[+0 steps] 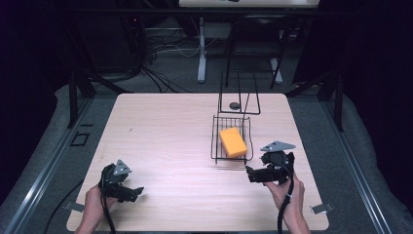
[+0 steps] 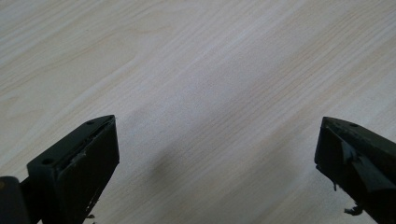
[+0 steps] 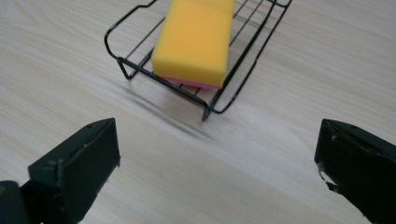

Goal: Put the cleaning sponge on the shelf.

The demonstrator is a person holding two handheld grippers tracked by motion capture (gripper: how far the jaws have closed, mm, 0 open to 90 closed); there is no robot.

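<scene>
A yellow sponge (image 1: pixel 233 141) with a pink underside lies in a black wire basket (image 1: pixel 215 146) right of the table's middle; the right gripper view has the sponge (image 3: pixel 196 39) and the basket (image 3: pixel 116 58) just ahead. My right gripper (image 1: pixel 249 171) hovers near the basket's front right corner, jaws wide apart and empty. At the front left of the table my left gripper (image 1: pixel 139 191) is held low over bare wood, open, nothing between its jaws (image 2: pixel 215 163).
A black wire stand (image 1: pixel 238 100) rises behind the basket, with a small dark round thing (image 1: pixel 234 105) at its foot. The light wooden table (image 1: pixel 165 136) has grey floor around it; cables and a desk leg lie beyond its far edge.
</scene>
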